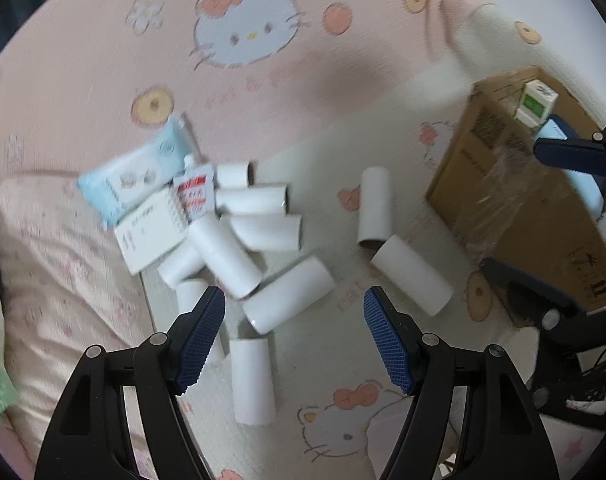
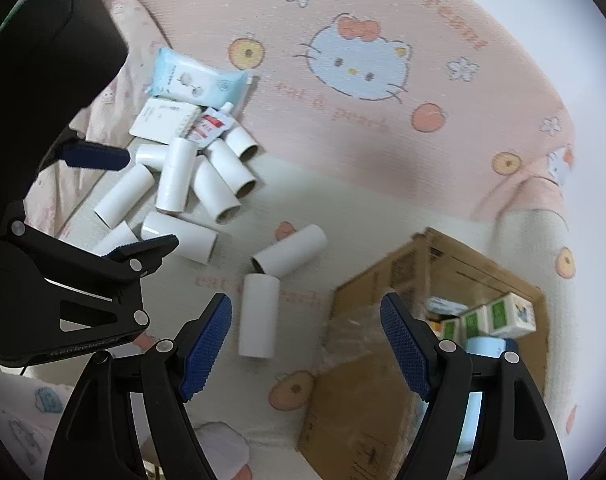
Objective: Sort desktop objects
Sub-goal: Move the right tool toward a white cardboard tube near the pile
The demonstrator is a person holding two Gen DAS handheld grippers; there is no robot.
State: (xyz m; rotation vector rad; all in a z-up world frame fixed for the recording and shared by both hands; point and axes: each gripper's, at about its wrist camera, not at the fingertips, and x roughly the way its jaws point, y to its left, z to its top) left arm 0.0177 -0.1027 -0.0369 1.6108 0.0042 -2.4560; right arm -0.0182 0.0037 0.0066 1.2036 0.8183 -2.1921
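Several white cardboard tubes [image 1: 259, 232] lie in a heap on a Hello Kitty blanket, with two more tubes [image 1: 411, 276] apart to the right. Beside the heap lie a blue wipes pack [image 1: 135, 176], a white box [image 1: 151, 232] and a red-and-white sachet [image 1: 195, 194]. My left gripper [image 1: 294, 314] is open and empty, hovering just above a tube [image 1: 287, 296]. My right gripper [image 2: 305, 322] is open and empty, above the edge of a cardboard box [image 2: 367, 392], next to a tube [image 2: 259, 316]. The heap also shows in the right wrist view [image 2: 183, 184].
The cardboard box [image 1: 523, 200] holds green-and-white cartons [image 2: 499, 316] and a blue pack [image 2: 483, 346]. A pink pillow [image 1: 63, 264] lies left of the heap. The left gripper's body [image 2: 63, 272] fills the left of the right wrist view.
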